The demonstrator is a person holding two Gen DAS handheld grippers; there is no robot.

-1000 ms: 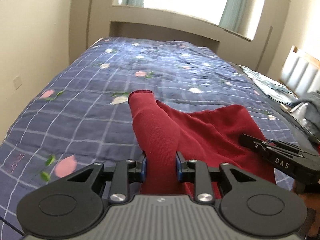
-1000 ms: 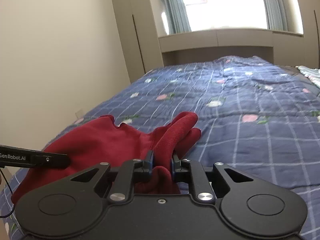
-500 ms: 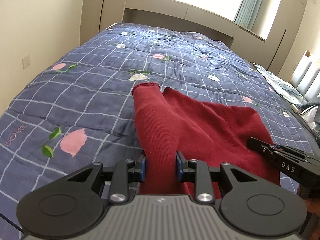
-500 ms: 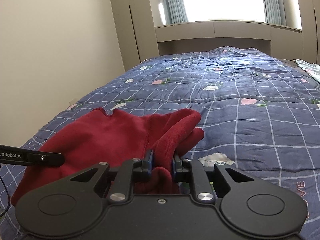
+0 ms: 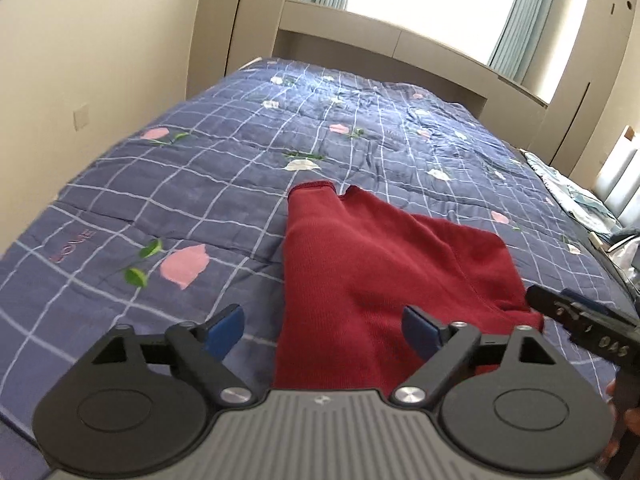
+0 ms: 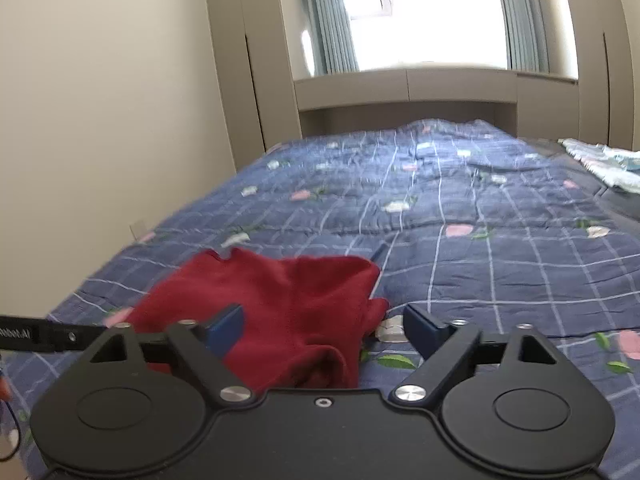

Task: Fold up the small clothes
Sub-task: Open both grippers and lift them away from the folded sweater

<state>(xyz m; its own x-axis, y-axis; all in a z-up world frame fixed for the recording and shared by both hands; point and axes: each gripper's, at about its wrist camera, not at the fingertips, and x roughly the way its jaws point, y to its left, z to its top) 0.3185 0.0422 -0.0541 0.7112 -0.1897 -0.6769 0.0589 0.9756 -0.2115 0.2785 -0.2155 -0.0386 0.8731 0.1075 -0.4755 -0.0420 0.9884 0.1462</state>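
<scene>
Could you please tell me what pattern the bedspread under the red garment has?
The bedspread is blue with a white grid and scattered pink and white flowers; the left wrist view shows it best.

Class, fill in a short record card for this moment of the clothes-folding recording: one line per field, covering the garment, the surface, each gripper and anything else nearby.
garment: red knitted garment, lying partly folded, one sleeve stretched away from the camera
surface: blue checked quilt with flower print, on a bed
left gripper: open, jaws spread either side of the garment's near edge
right gripper: open, bunched cloth between its jaws, not clamped
other item: pale patterned cloth at the bed's far right
background: window with curtains
</scene>
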